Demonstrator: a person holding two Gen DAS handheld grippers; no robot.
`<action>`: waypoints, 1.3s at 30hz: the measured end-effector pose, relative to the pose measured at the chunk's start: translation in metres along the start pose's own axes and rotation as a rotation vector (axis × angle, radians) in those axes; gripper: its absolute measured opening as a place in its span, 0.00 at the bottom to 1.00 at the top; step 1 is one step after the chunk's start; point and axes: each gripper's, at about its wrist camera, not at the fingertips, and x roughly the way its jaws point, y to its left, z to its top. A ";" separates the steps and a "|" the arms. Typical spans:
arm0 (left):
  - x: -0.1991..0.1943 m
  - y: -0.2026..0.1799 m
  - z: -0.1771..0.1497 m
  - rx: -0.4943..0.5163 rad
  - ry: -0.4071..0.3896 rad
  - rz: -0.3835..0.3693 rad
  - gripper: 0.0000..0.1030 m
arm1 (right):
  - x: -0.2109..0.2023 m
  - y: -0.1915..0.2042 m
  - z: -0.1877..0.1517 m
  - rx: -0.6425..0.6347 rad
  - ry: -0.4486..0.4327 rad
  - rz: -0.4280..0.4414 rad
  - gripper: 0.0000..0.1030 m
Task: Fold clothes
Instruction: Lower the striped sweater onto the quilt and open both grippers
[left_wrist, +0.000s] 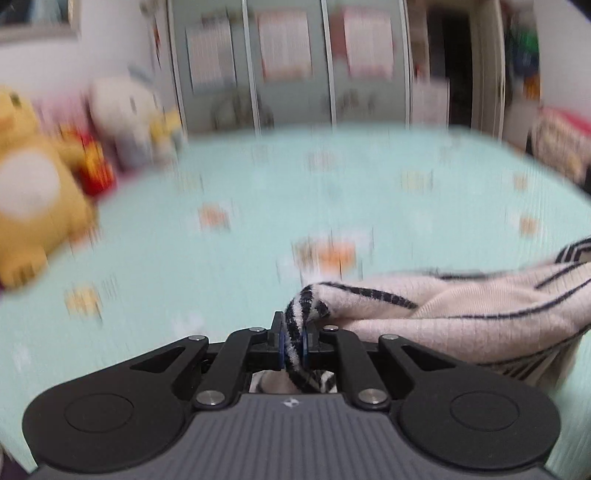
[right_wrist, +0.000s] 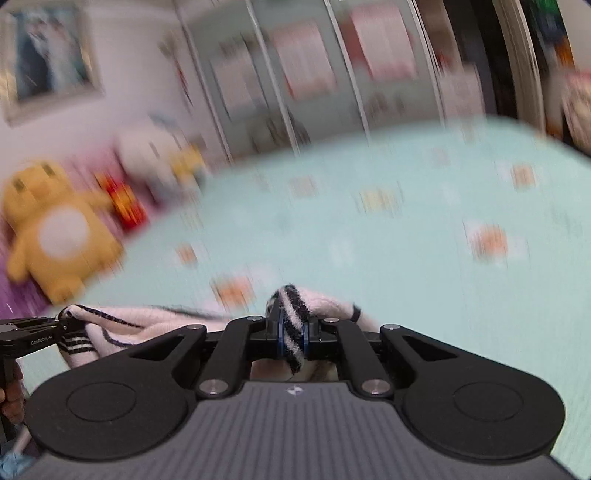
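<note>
A cream knit garment (left_wrist: 480, 314) with thin black stripes hangs above a mint green bed sheet (left_wrist: 240, 229). My left gripper (left_wrist: 293, 341) is shut on its black-and-white striped edge, and the cloth stretches away to the right. In the right wrist view my right gripper (right_wrist: 293, 338) is shut on another striped edge of the same garment (right_wrist: 147, 321), which runs left to the left gripper (right_wrist: 55, 325) at the frame's edge. A hand (right_wrist: 11, 395) holds that left tool. Both views are blurred by motion.
Plush toys sit at the left of the bed: a yellow one (left_wrist: 33, 192), a white one (left_wrist: 125, 118) and a small red item (left_wrist: 96, 162). Sliding wardrobe doors (left_wrist: 288, 62) stand behind the bed. A framed picture (right_wrist: 48, 55) hangs on the wall.
</note>
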 end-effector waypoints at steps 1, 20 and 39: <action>0.008 -0.003 -0.016 0.014 0.038 0.003 0.09 | 0.007 -0.004 -0.016 0.005 0.050 -0.012 0.08; -0.055 -0.011 -0.054 0.005 -0.022 -0.192 0.36 | -0.021 0.075 -0.048 -0.329 0.087 0.207 0.37; -0.051 -0.016 -0.064 0.029 0.037 -0.237 0.39 | 0.110 0.122 -0.083 -0.185 0.298 0.467 0.06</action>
